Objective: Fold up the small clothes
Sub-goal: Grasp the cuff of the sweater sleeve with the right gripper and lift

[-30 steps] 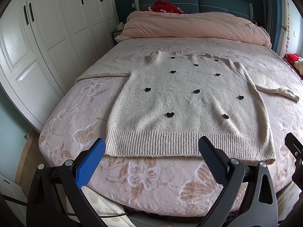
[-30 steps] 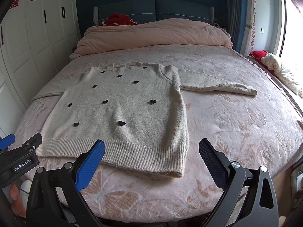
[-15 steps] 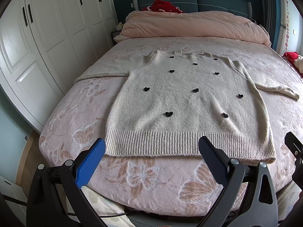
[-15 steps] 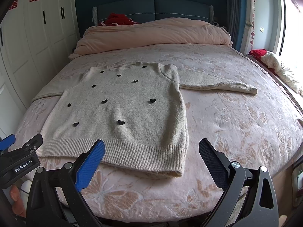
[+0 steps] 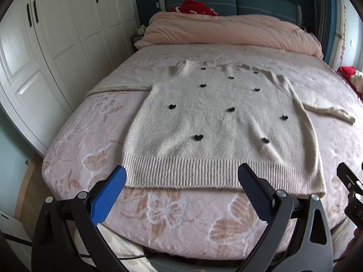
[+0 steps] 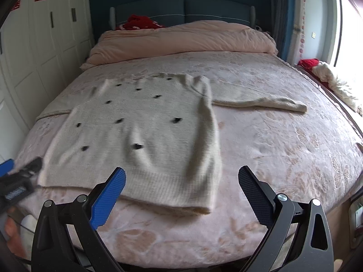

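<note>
Both tongs are being held spread wide, with nothing pinched between the pads. Left tongs (image 5: 181,181) are being kept low at the bed's foot edge, just short of the sweater's ribbed hem; right tongs (image 6: 181,181) are being kept at the hem's right corner. Sweater (image 5: 217,122) is being shown lying flat, front up, on the bed (image 5: 90,140), its collar toward 12 o'clock and its hem toward 6. One sleeve (image 6: 261,103) is being shown stretched toward 3 o'clock, the other toward 9. A quilt (image 5: 226,30) is being shown bunched at 12 o'clock, a wardrobe (image 5: 56,34) at 9.
</note>
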A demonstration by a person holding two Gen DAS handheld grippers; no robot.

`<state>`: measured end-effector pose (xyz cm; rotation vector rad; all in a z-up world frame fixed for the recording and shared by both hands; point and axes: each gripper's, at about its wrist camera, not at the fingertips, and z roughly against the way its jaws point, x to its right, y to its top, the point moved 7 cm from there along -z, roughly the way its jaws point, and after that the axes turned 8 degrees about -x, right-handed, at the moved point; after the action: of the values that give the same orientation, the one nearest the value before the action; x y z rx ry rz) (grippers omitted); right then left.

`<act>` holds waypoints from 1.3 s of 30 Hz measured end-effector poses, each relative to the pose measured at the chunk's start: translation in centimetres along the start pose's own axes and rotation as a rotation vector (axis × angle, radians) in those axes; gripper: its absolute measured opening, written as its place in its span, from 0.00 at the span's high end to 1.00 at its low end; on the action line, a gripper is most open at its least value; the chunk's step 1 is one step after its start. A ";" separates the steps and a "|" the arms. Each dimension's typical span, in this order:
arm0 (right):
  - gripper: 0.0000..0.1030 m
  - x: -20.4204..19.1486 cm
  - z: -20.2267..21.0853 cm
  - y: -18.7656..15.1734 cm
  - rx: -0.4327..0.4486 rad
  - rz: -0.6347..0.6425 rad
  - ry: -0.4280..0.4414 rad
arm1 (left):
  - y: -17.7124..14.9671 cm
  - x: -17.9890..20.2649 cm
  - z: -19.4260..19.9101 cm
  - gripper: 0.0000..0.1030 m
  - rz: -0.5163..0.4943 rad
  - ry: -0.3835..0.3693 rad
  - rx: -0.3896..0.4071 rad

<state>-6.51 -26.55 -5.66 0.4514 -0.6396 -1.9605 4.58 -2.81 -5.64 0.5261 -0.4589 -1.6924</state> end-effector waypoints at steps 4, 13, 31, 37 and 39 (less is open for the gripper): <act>0.06 4.8 -1.9 1.2 0.001 -0.079 -0.021 | 0.8 0.9 -0.5 0.06 0.007 -0.013 0.019; 0.12 19.5 -8.5 8.7 0.008 -0.277 -0.139 | 5.2 5.7 -4.6 0.06 -0.025 -0.027 0.003; 0.89 31.1 -27.0 17.2 -0.140 -0.610 -0.097 | 8.8 13.3 -12.4 0.06 -0.091 -0.052 -0.087; 0.91 35.2 -21.5 10.1 -0.055 -0.670 -0.145 | 8.7 13.1 -13.2 0.06 -0.091 -0.044 -0.085; 0.85 36.7 -21.8 8.0 -0.087 -0.701 -0.145 | 8.4 13.5 -13.4 0.06 -0.094 -0.047 -0.089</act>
<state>-5.05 -67.68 -19.54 0.5279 -0.5199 -2.6939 17.00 -17.78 -13.05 0.4502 -0.3958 -1.8095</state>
